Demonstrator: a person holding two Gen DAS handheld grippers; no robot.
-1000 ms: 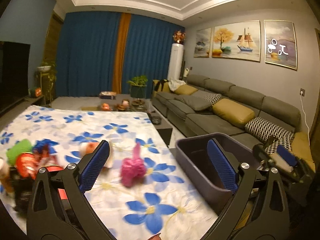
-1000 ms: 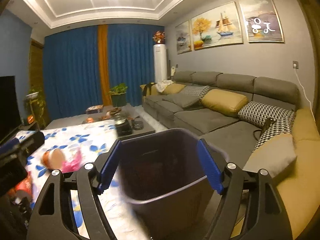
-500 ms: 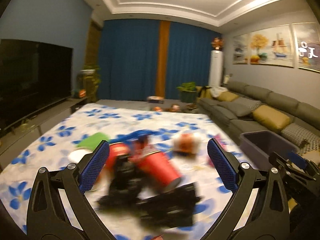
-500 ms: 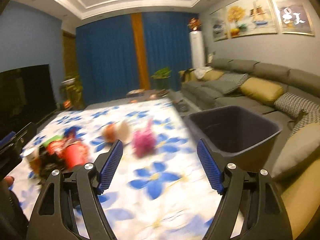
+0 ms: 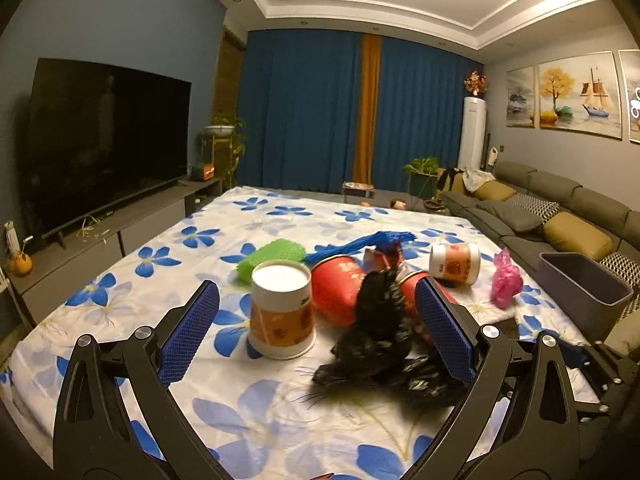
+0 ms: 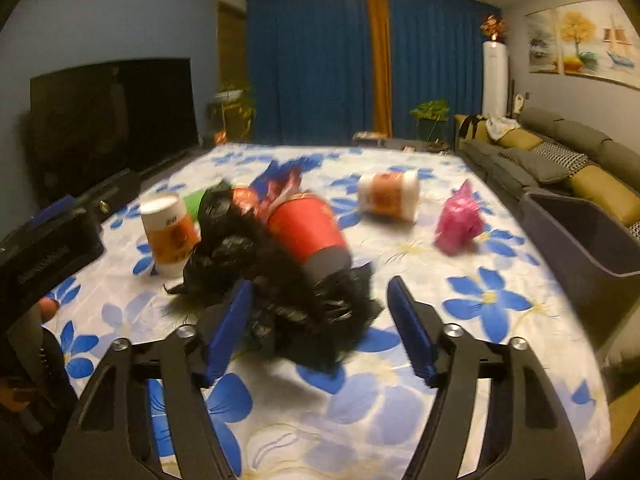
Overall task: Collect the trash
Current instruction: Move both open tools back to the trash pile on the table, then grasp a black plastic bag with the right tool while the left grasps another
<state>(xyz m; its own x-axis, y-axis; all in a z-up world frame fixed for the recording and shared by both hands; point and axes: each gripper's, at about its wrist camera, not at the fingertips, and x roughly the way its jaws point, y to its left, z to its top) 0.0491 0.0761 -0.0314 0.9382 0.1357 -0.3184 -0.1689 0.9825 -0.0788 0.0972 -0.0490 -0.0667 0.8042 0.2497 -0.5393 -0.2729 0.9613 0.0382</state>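
Note:
A heap of trash lies on the flowered tablecloth (image 5: 248, 412): crumpled black plastic (image 5: 380, 336) (image 6: 296, 304), red paper cups (image 5: 340, 288) (image 6: 308, 228), an upturned white-and-orange cup (image 5: 280, 312) (image 6: 170, 232), a second such cup on its side (image 5: 454, 264) (image 6: 390, 196), a pink bag (image 5: 505, 284) (image 6: 458, 220), green mesh (image 5: 274, 258) and blue string (image 5: 360, 242). My left gripper (image 5: 316, 330) stands open around the heap, touching nothing. My right gripper (image 6: 318, 328) is closing around the black plastic, whose near edge lies between its pads without a grip.
A grey bin (image 5: 580, 280) (image 6: 580, 236) stands off the table's right edge. Beyond it runs a grey sofa (image 5: 560, 208) with cushions. A television (image 5: 100, 140) on a low cabinet lines the left wall. Blue curtains close the far end.
Both grippers swung left from the grey bin to the trash heap and came down toward it. The right gripper's jaws have narrowed.

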